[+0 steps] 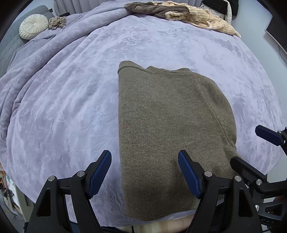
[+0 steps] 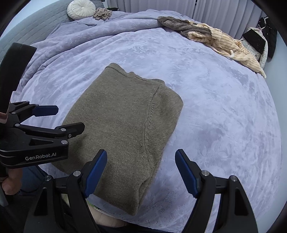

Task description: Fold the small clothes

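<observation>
Both jaws wide, nothing held: left gripper [image 1: 144, 174] & right gripper [image 2: 140, 173] over the olive sweater [image 1: 166, 129]; it's soft, floppy knit, so pinch near hem corners thru all layers.

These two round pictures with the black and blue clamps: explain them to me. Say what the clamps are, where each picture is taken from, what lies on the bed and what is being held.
No robot here: a person holds a hand-held clamp tool in each hand, and each tool carries a wide-angle camera looking along its jaws. One picture comes from the left gripper, the other from the right gripper; each also catches the other tool at its edge. Both look down on a bed under a lilac blanket. Near the edge lies a brown knitted sweater, already folded narrow. Far back sit a heap of unfolded clothes, a round white cushion and a small crumpled beige cloth. Both sets of jaws stand open above the sweater's near end, holding nothing.
</observation>
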`<state>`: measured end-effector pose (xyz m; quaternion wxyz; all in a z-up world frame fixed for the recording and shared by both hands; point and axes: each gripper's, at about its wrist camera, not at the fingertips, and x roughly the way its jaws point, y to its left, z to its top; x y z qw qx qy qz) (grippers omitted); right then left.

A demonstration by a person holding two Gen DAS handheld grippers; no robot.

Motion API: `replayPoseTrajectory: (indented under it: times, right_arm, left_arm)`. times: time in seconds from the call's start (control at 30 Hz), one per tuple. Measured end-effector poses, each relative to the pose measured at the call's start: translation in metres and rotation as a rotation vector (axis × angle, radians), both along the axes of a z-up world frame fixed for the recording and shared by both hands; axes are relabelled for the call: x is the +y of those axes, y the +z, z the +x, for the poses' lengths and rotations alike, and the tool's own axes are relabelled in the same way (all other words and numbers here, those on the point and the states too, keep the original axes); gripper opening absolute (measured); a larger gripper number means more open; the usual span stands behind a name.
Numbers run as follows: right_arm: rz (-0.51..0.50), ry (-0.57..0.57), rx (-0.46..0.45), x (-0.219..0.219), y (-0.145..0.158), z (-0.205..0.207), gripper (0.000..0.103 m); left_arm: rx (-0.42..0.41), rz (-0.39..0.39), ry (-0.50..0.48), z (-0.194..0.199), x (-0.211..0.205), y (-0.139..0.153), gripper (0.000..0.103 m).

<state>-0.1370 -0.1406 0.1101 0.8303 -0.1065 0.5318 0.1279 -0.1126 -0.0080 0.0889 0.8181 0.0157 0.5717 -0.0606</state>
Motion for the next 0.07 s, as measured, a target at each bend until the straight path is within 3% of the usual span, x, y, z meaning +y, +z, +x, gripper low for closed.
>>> replayPoseTrajectory:
  times: [0.07]
  right_arm:
    - [0.003, -0.004, 0.003, -0.0013, -0.0015, 0.0012, 0.081]
  left_arm:
    - [-0.004, 0.009, 0.006, -0.0001, 0.0004, 0.0001, 0.078]
